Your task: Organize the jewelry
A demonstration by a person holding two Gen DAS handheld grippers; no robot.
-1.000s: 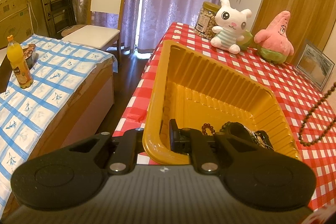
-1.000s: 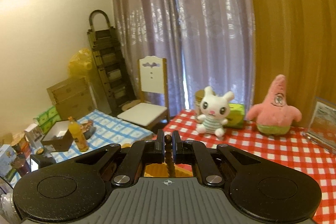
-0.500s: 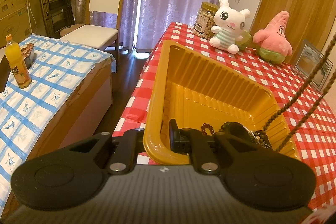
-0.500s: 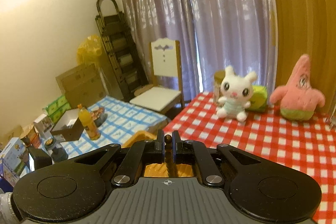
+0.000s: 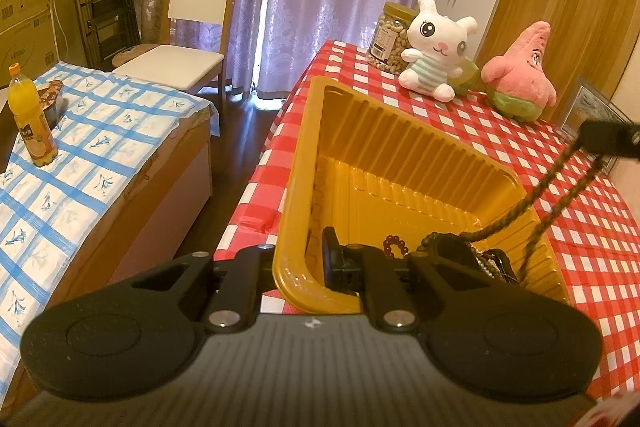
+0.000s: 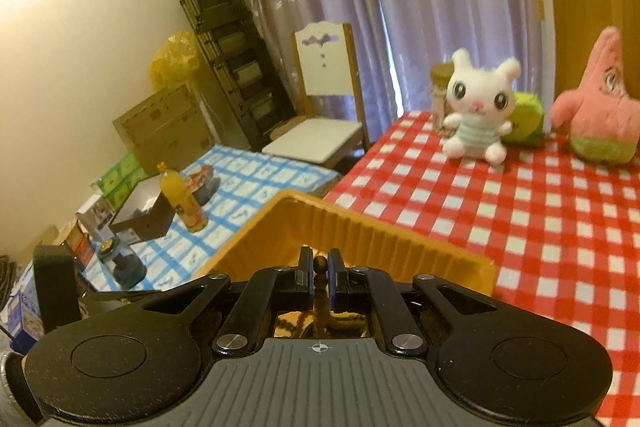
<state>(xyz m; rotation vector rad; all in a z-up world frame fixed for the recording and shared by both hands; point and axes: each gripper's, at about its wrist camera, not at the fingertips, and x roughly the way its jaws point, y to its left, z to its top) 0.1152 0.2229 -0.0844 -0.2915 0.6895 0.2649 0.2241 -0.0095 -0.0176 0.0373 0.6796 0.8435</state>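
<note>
Two claws: left point(image 5: 299, 263) pinching tray point(image 5: 384, 163), right point(image 6: 319, 267) pinching necklace point(image 5: 532, 195).

One yellow plastic tray point(image 5: 384, 163) sits on one red-checked table point(image 5: 520, 147). Two plush toys stand at the far end — one white bunny point(image 5: 438, 45) and one pink starfish point(image 5: 520, 75) — beside one jar of nuts point(image 5: 386, 37). One long beaded necklace point(image 5: 536, 191) hangs into the tray; one small bead bracelet point(image 5: 394, 246) lies inside. One white chair point(image 5: 188, 27), one orange drink bottle point(image 5: 30, 119), two grippers — left gripper point(image 5: 298, 267), right gripper point(image 6: 320, 277).
</note>
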